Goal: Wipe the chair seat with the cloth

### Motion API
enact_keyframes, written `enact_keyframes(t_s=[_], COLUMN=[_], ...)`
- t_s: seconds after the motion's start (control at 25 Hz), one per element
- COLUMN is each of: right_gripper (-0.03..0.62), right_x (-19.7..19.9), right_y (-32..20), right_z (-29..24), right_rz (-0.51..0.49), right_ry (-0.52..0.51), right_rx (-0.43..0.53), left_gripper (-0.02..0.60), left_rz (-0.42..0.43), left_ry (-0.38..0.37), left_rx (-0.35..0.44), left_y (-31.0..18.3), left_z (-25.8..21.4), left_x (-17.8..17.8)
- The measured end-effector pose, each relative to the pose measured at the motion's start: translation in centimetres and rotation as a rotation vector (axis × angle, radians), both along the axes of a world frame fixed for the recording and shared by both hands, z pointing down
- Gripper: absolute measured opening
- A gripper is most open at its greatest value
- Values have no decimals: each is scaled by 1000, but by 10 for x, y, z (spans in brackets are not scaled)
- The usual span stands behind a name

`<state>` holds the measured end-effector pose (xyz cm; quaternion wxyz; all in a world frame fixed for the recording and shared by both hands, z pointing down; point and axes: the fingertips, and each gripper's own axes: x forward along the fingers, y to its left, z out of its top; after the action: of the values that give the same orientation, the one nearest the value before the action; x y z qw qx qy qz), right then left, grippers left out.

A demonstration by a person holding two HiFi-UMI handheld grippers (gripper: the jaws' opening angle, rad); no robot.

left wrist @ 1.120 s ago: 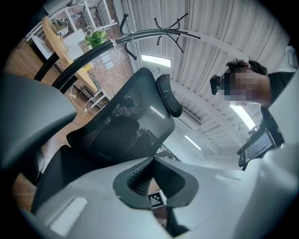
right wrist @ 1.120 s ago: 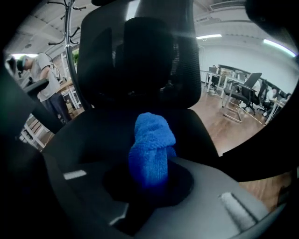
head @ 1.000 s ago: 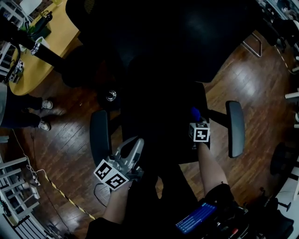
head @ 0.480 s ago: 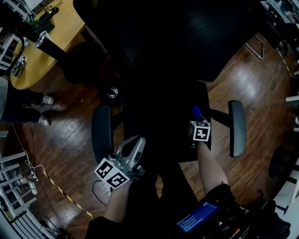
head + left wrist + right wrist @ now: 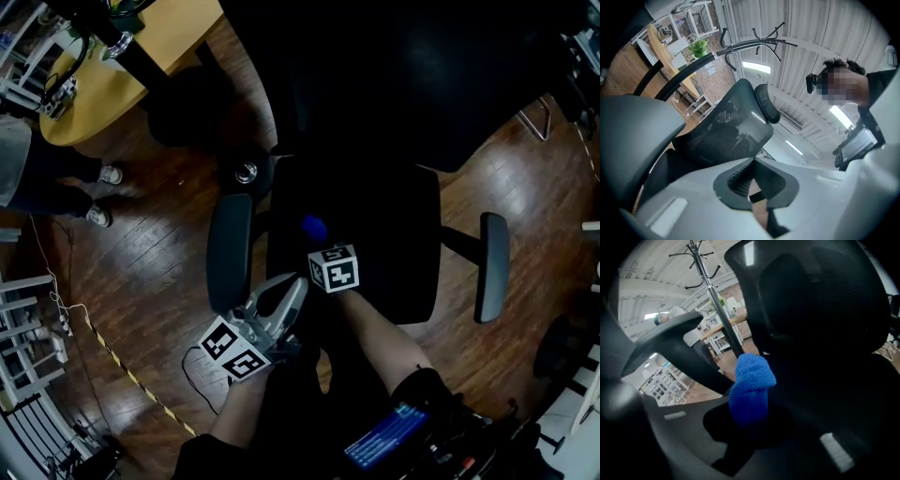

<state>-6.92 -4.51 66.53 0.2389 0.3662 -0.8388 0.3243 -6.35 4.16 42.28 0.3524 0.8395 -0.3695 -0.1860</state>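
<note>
The black office chair seat [image 5: 384,234] fills the middle of the head view. My right gripper [image 5: 319,242] is over the seat's left part, near the left armrest [image 5: 229,251], and is shut on a blue cloth [image 5: 313,227]. In the right gripper view the blue cloth [image 5: 750,387] sticks out from between the jaws against the dark seat. My left gripper [image 5: 296,283] hovers at the seat's front left corner, and in the left gripper view [image 5: 752,160] its jaws meet with nothing between them.
The chair backrest [image 5: 394,66] rises behind the seat, and the right armrest [image 5: 493,267] stands at the right. A wooden table [image 5: 141,56] sits at the top left, with a person's shoes [image 5: 103,197] beside it. Striped tape [image 5: 131,380] crosses the wooden floor.
My right gripper has carried the blue cloth leftward across the seat, from near the right armrest to near the left one. The left gripper has stayed at the front left corner.
</note>
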Motion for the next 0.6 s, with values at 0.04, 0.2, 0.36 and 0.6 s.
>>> enact_keyframes(t_s=[0.04,0.2,0.36,0.6], right_gripper=[38,40,38,40], right_x=[-19,-59,-58,-1], right_y=[12,48,51,41], right_z=[3,21,28,33], right_rz=[-45,-174,-180,-77], right_ry=[-11,-4,3,44], right_rx=[-16,-48,-9,-9], left_gripper=[-8,-8,-8,-8], left_rz=[-4,-7,-10,10], left_ry=[0,1,-4,-10], left_rx=[2,2,-4,0], left_y=[2,6,6,6], left_z=[-1,0,7,8], left_x=[-1,-4,-11,-4])
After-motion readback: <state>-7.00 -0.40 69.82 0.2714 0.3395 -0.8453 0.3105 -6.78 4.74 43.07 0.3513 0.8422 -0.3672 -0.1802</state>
